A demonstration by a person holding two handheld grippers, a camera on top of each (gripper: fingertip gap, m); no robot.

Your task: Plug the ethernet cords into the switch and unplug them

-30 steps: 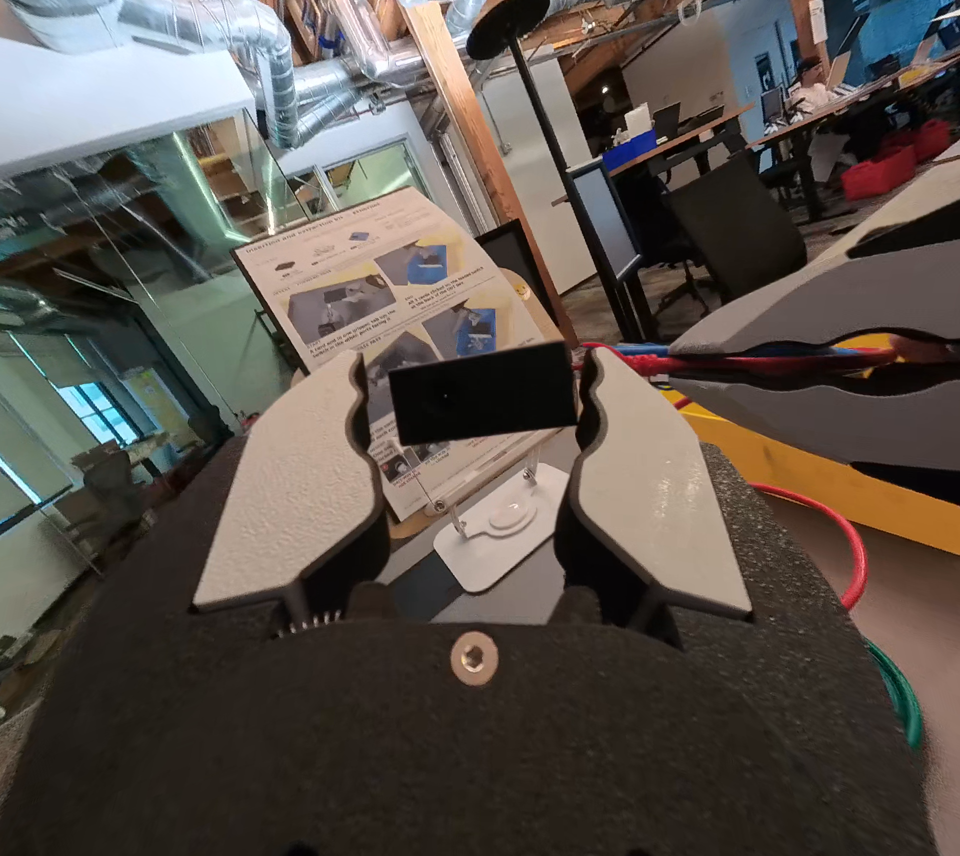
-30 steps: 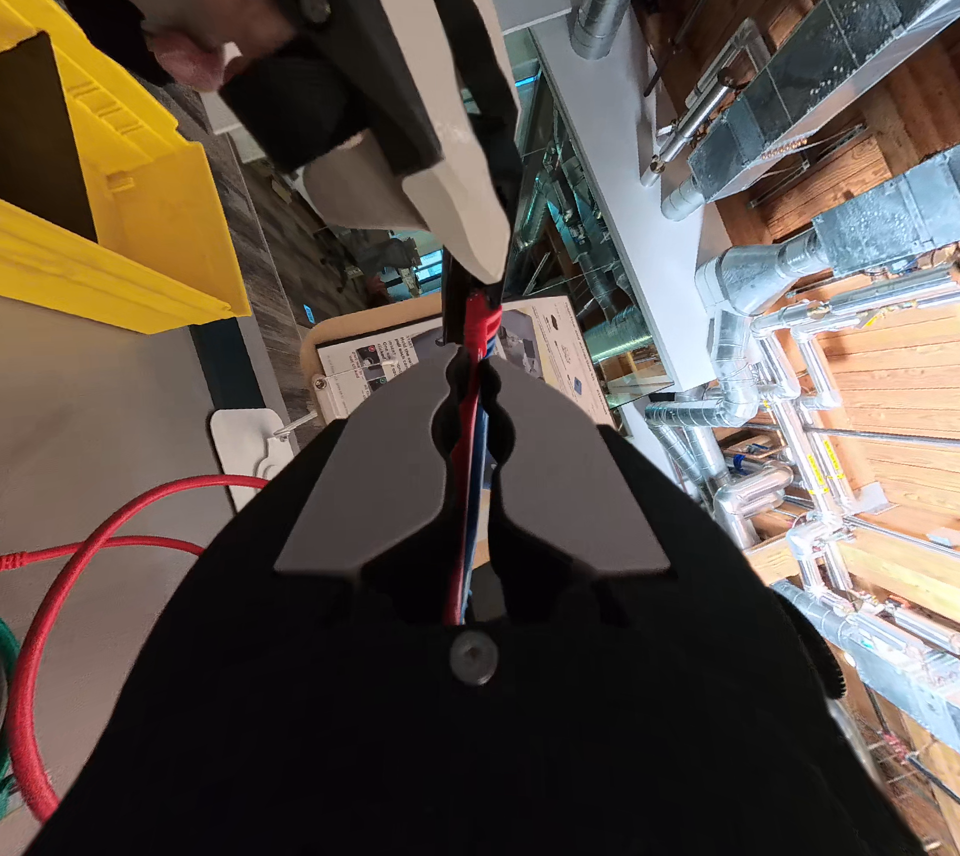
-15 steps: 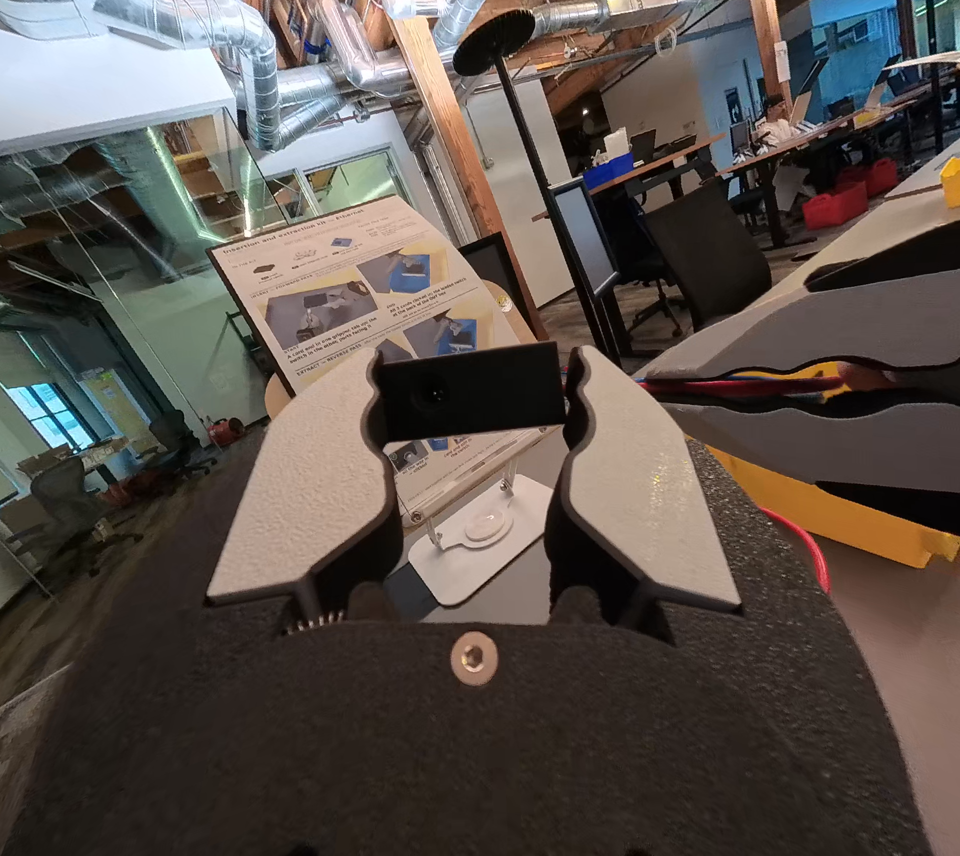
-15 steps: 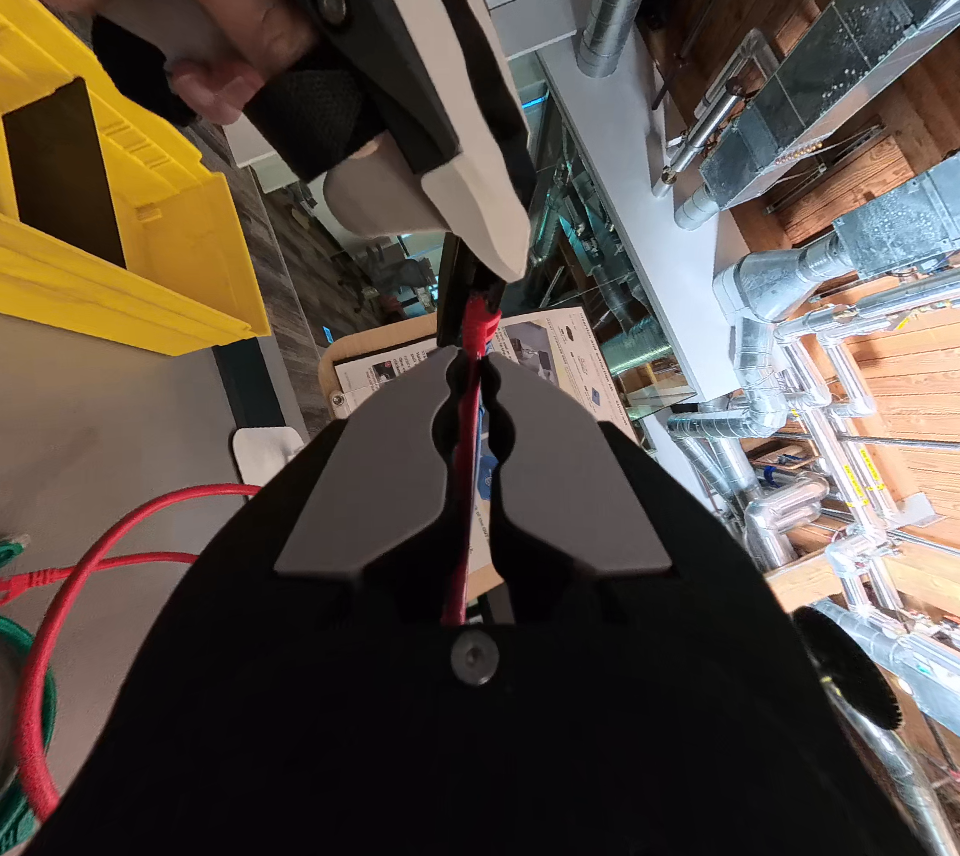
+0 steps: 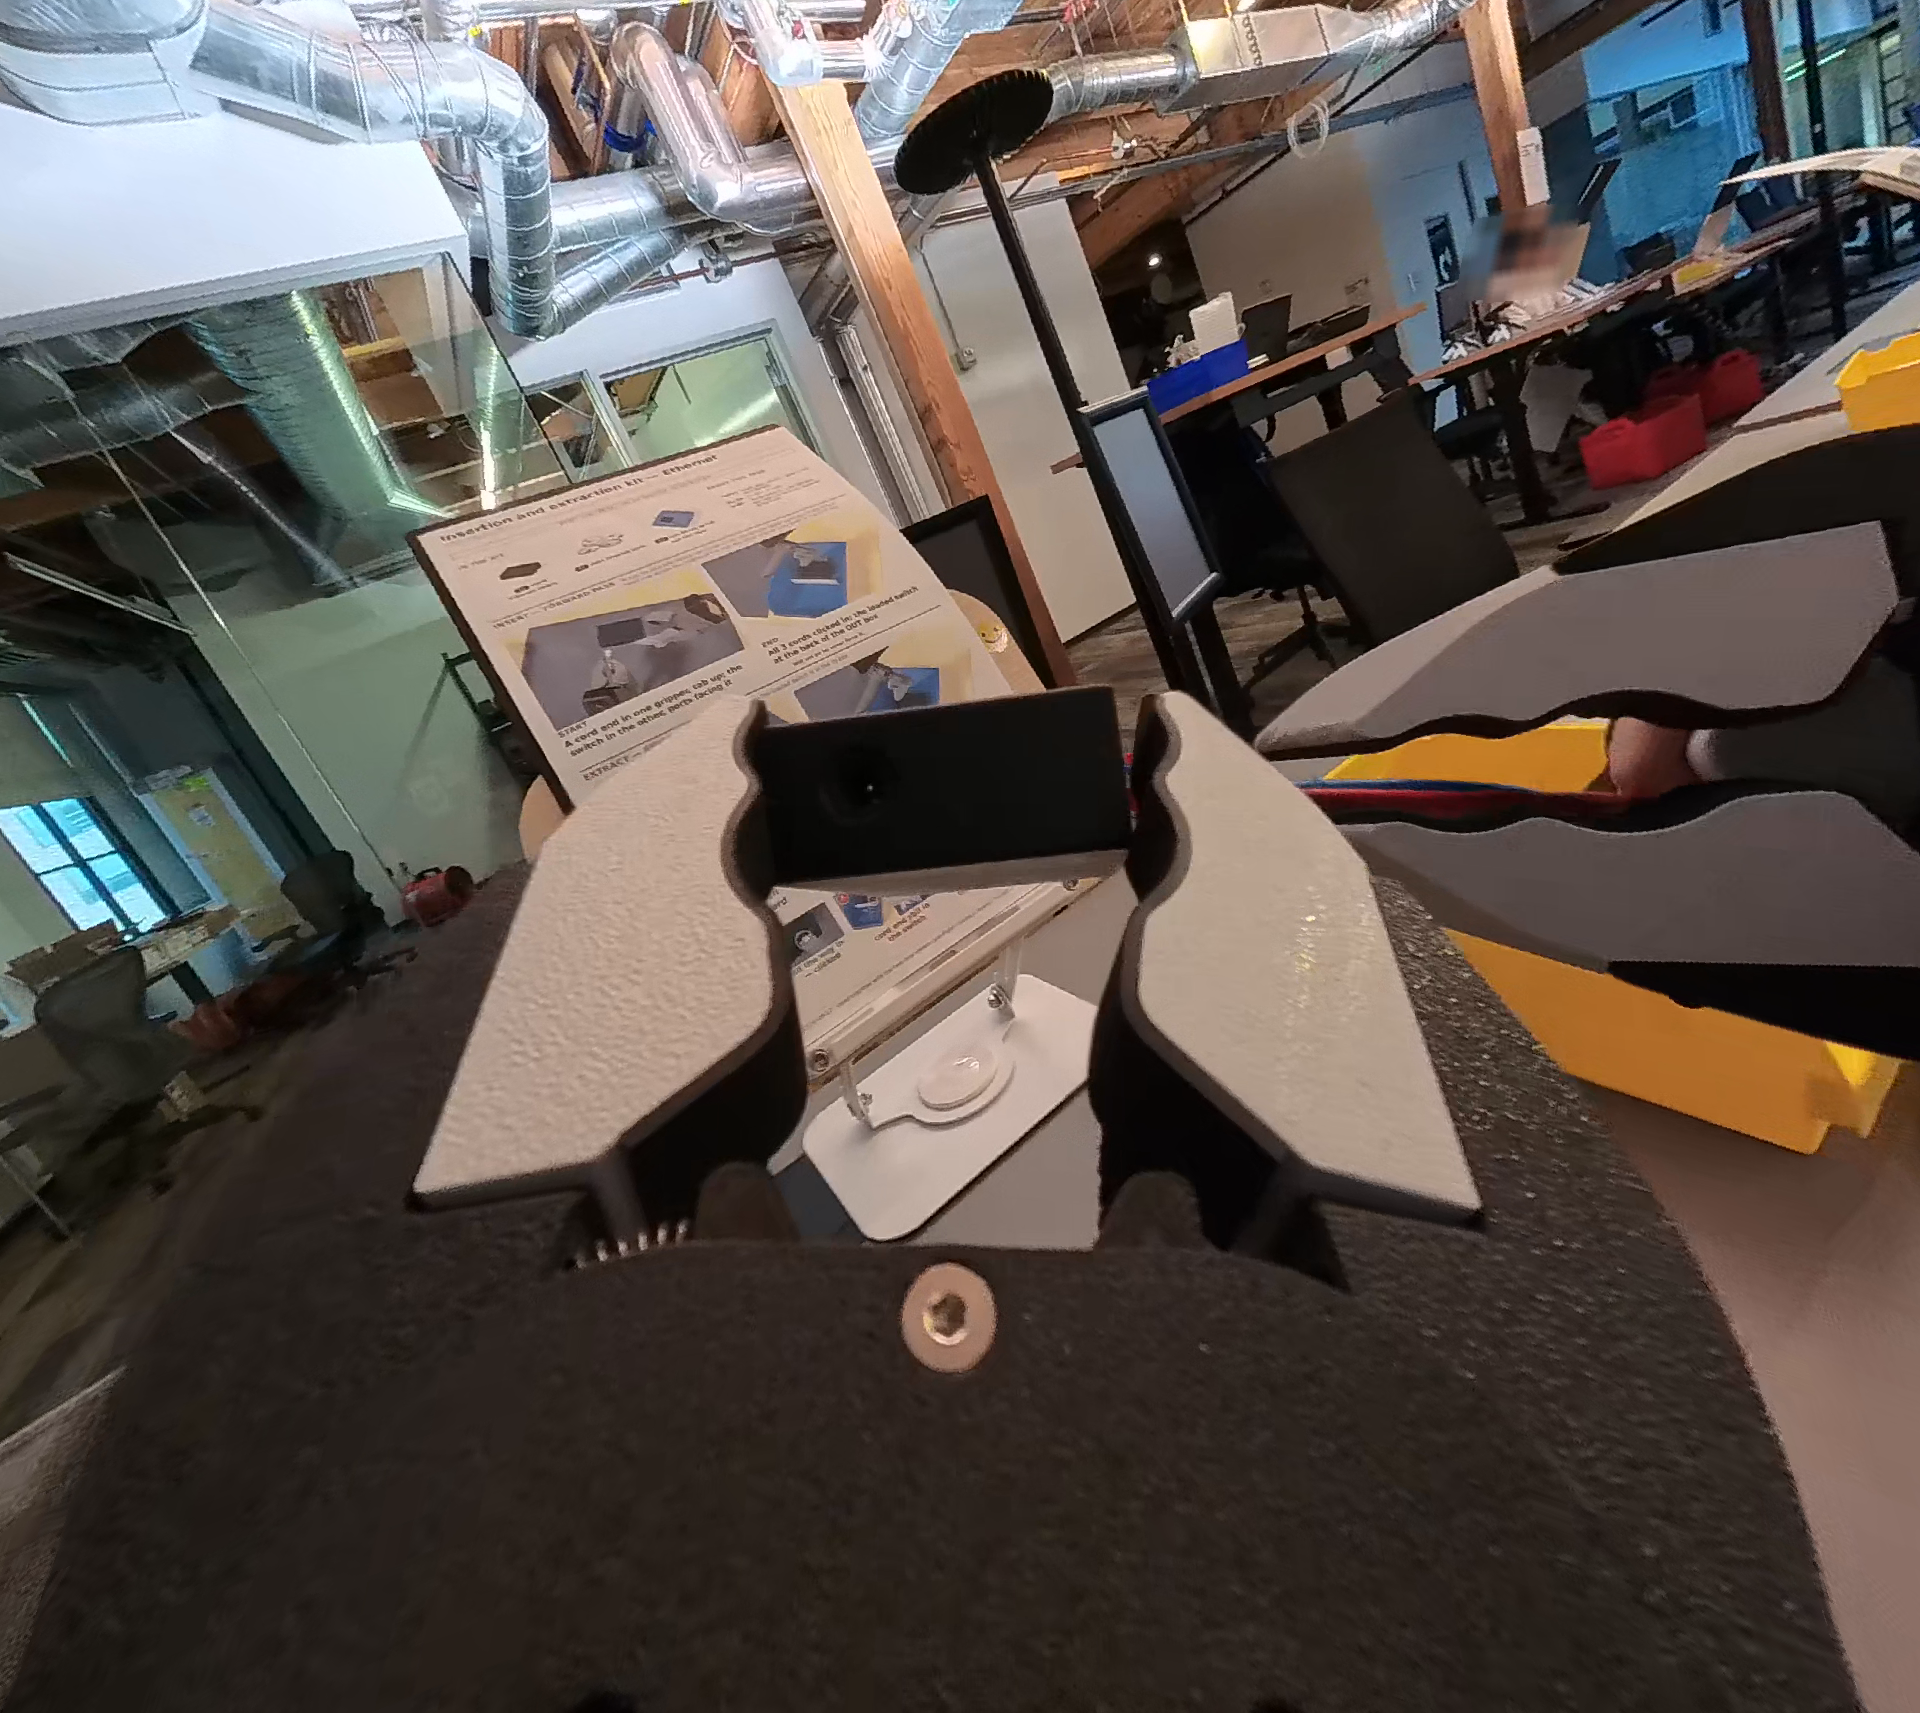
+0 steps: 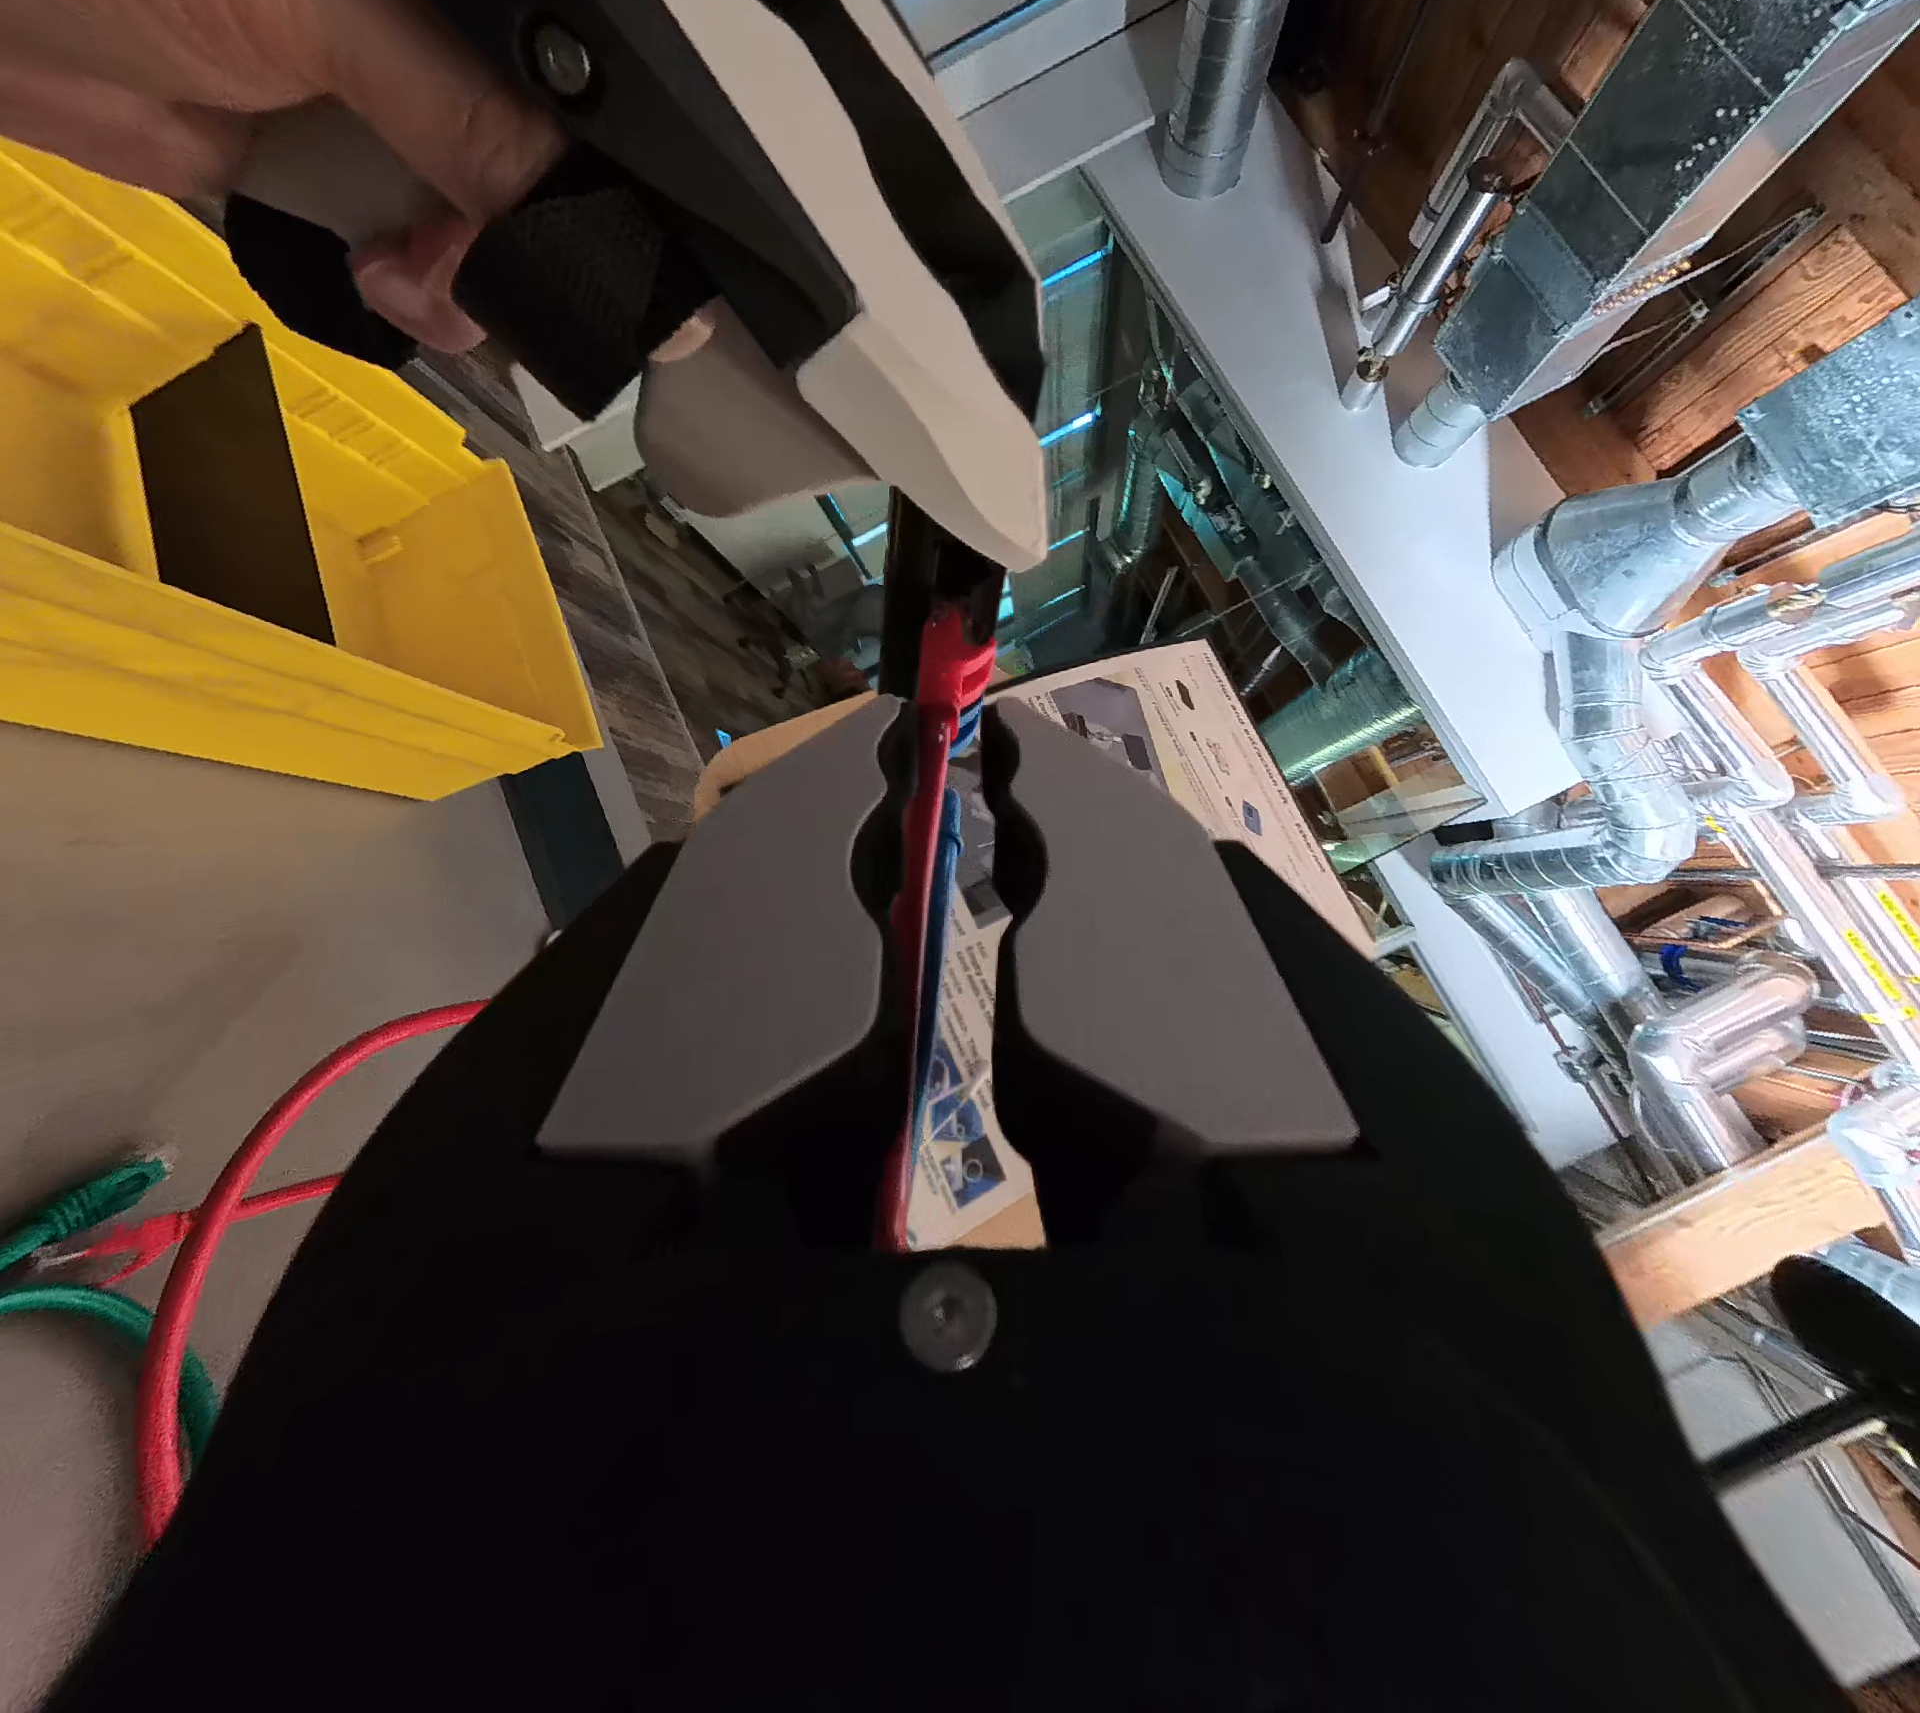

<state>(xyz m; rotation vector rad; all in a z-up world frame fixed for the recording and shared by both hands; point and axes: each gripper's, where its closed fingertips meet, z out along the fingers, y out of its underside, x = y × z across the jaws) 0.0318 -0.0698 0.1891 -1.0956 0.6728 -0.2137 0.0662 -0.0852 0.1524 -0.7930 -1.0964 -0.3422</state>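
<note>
The switch point(image 5: 940, 788), a small black box, is held off the table between the fingertips of the left gripper point(image 5: 943, 764), whose jaws are clamped on its two ends; a round socket shows on the face turned toward the camera. In the right wrist view the switch point(image 6: 940, 598) appears edge-on as a dark slab just beyond the right gripper point(image 6: 940, 723). That gripper's jaws are pressed together on a red ethernet cord point(image 6: 920, 842) and a blue ethernet cord point(image 6: 940, 874) running side by side between them. The red plug point(image 6: 961, 661) stands out past the fingertips and meets the switch's edge; whether it is seated in a port cannot be told. The left gripper point(image 6: 883, 375) comes in from above there, with a person's hand point(image 6: 208, 32) around its handle.

On the grey table point(image 6: 208, 915), near left, the red cord loops beside a green ethernet cord point(image 6: 83, 1216). A yellow bin point(image 6: 416, 614) sits farther left. Beyond the switch an instruction board point(image 5: 665, 624) leans on a white stand point(image 5: 935, 1144).
</note>
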